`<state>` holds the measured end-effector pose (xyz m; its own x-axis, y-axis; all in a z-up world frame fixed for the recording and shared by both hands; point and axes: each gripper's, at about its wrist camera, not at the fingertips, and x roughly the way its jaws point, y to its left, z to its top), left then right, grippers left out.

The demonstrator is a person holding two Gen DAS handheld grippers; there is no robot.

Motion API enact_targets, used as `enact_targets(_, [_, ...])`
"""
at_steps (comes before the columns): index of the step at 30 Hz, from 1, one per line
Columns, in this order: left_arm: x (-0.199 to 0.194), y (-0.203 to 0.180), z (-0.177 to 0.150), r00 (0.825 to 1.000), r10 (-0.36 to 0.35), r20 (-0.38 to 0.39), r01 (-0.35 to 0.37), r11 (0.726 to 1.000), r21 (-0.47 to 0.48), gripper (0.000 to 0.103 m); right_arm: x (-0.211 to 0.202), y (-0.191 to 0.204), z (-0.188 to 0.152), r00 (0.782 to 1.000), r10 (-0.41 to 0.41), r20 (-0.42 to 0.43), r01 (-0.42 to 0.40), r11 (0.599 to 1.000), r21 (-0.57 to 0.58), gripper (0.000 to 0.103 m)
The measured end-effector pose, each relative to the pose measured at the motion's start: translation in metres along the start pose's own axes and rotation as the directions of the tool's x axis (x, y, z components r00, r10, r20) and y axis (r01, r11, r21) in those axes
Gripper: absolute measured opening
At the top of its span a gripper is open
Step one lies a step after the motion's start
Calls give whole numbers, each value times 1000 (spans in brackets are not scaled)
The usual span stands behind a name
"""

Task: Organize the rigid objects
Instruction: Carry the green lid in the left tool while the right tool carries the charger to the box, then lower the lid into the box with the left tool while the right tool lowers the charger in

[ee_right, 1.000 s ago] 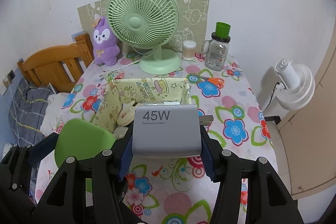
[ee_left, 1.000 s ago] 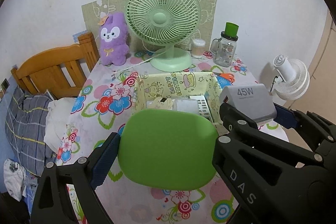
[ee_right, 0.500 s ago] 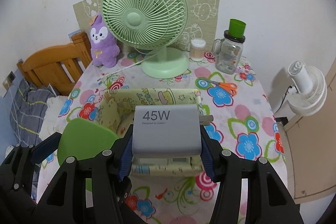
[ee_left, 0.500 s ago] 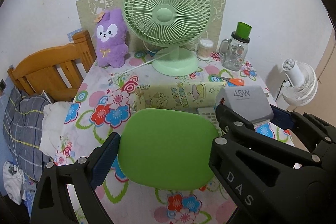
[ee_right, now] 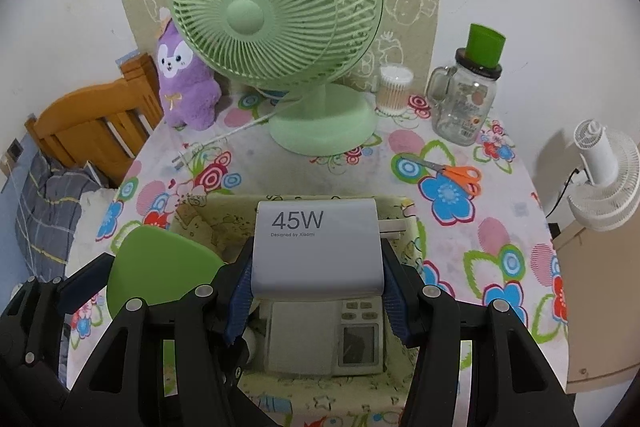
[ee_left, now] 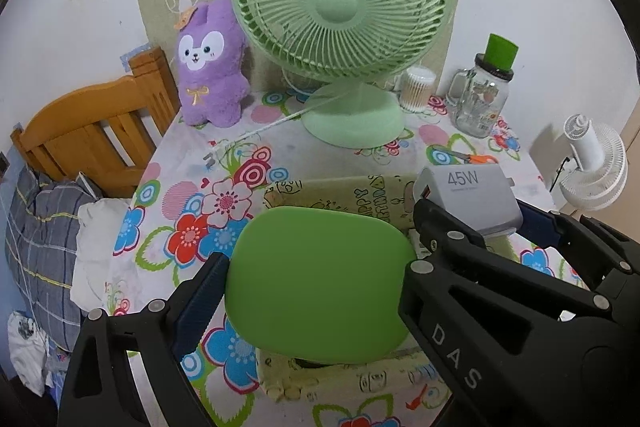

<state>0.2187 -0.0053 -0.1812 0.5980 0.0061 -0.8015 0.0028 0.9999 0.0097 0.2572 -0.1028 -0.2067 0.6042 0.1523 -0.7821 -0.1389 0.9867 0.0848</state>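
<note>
My left gripper (ee_left: pixel 318 251) is shut on a flat green rounded case (ee_left: pixel 320 283), which also shows at the lower left of the right wrist view (ee_right: pixel 156 267). My right gripper (ee_right: pixel 318 269) is shut on a grey 45W charger (ee_right: pixel 316 247), with its blue pads on both sides; the charger (ee_left: pixel 468 195) sits right of the case in the left wrist view. Both held things hang over an open fabric box (ee_right: pixel 412 227) printed with cartoons. A grey digital scale (ee_right: pixel 324 339) lies inside the box, under the charger.
A green desk fan (ee_right: pixel 276 11), a purple plush (ee_right: pixel 184 83), a cotton swab tub (ee_right: pixel 394 89) and a glass jar (ee_right: pixel 466 103) line the back of the floral table. Orange scissors (ee_right: pixel 460 173) lie right of the box. A white fan (ee_right: pixel 604 179) stands beyond the table's right edge.
Both grippers moved forward and lower toward the fan, carrying the case and the charger; the box has slid beneath them. Both grips are unchanged.
</note>
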Motion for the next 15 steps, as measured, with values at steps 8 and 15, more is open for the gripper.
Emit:
enact_targets(8, [22,4,1,998,17,-53,-17,1000,9,95,28,3,1,998,38,-59,-39,999,-15,59])
enact_targets(15, [27,11,2,998,15,-56,-16,1000,-17,95,33,10,4,996,74,-55,-76,996,-38,60])
